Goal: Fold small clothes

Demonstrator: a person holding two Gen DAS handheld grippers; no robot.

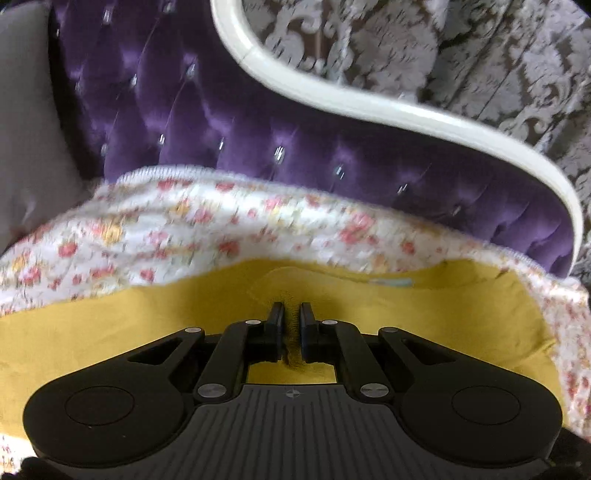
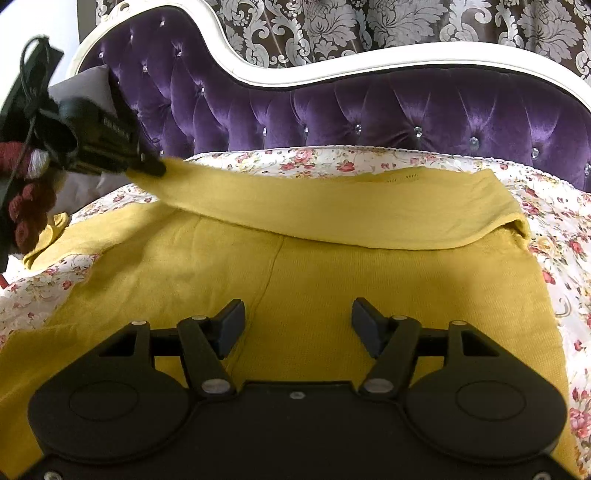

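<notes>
A mustard-yellow knit garment (image 2: 369, 280) lies spread on a floral bedspread (image 2: 554, 221). My left gripper (image 1: 291, 321) is shut on a pinch of the yellow fabric (image 1: 293, 334). In the right wrist view the left gripper (image 2: 147, 168) shows at the upper left, holding one end of a yellow sleeve (image 2: 332, 210) lifted off the bed; the sleeve stretches across the garment's far edge. My right gripper (image 2: 298, 319) hovers low over the garment's body, jaws open, with nothing pinched between them. A hand in a dark red knit glove (image 2: 29, 206) holds the left tool.
A purple tufted headboard (image 2: 369, 107) with a white curved frame (image 2: 332, 66) rises behind the bed. Patterned grey-and-brown curtains (image 2: 406, 22) hang behind it. A grey pillow (image 1: 26, 129) sits at the left by the headboard.
</notes>
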